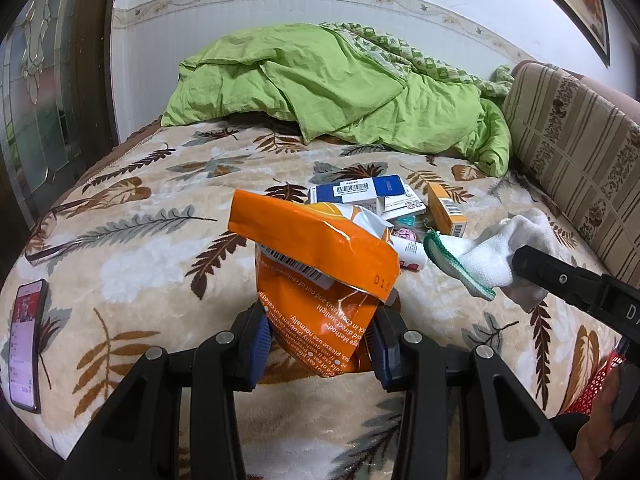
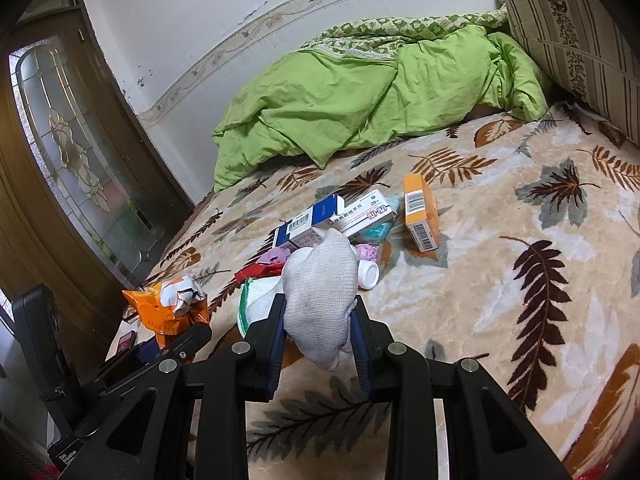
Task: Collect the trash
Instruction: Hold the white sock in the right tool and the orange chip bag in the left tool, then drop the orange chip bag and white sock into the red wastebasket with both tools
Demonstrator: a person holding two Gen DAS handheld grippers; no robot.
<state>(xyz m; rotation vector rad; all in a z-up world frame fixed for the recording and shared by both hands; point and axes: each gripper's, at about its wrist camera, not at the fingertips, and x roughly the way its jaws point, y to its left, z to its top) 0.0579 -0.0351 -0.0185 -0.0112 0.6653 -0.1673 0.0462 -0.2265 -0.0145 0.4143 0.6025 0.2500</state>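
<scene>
My left gripper (image 1: 318, 344) is shut on an orange snack bag (image 1: 320, 264) and holds it above the bed; the bag also shows in the right wrist view (image 2: 168, 312). My right gripper (image 2: 320, 336) is shut on a white sock (image 2: 320, 292) with a green cuff, which also shows in the left wrist view (image 1: 492, 256). On the blanket beyond lie a blue-and-white box (image 2: 308, 220), a white medicine box (image 2: 366, 214), an orange box (image 2: 420, 212), a small white bottle (image 2: 368, 274), a red wrapper (image 2: 260, 270) and pink wrappers (image 2: 366, 250).
The bed has a leaf-patterned blanket (image 2: 500, 300). A green duvet (image 1: 332, 84) is heaped at the far end, a striped cushion (image 1: 572, 140) to the right. A phone (image 1: 26, 340) and eyeglasses (image 1: 52, 232) lie near the left edge. A red basket (image 1: 596, 384) shows at lower right.
</scene>
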